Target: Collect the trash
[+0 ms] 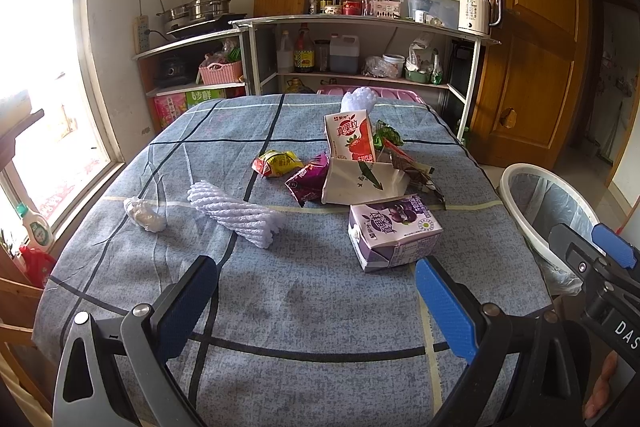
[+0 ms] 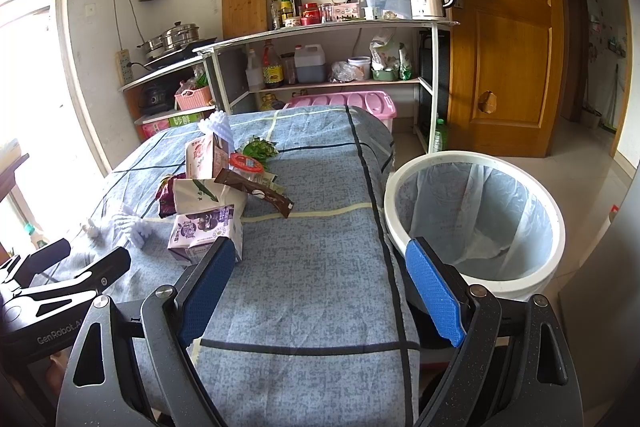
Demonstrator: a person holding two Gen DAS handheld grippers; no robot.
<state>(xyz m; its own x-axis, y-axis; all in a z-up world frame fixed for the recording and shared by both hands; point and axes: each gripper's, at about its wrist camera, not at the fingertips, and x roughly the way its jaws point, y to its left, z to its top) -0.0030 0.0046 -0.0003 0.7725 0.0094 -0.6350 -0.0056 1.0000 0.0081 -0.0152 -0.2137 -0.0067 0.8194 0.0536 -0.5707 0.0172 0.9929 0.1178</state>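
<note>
Trash lies on a table under a blue checked cloth (image 1: 304, 287). Nearest is a purple drink carton (image 1: 394, 231) (image 2: 206, 233) on its side. Behind it are a white paper bag (image 1: 356, 183), a red strawberry carton (image 1: 351, 137), purple (image 1: 306, 181) and yellow (image 1: 276, 162) wrappers and a brown sachet (image 2: 256, 191). A white foam net (image 1: 234, 211) and a crumpled white wad (image 1: 143, 213) lie to the left. My left gripper (image 1: 316, 301) hangs open over the near cloth, holding nothing. Open too, my right gripper (image 2: 320, 287) hovers at the table's right edge beside a white lined bin (image 2: 476, 223) (image 1: 548, 211).
Metal shelves (image 1: 360, 27) with bottles, a kettle and a cutting board stand behind the table. A wooden door (image 2: 504, 39) is at the right, a bright window (image 1: 36, 75) at the left. A pink plastic box (image 2: 348, 105) sits beyond the table's far edge.
</note>
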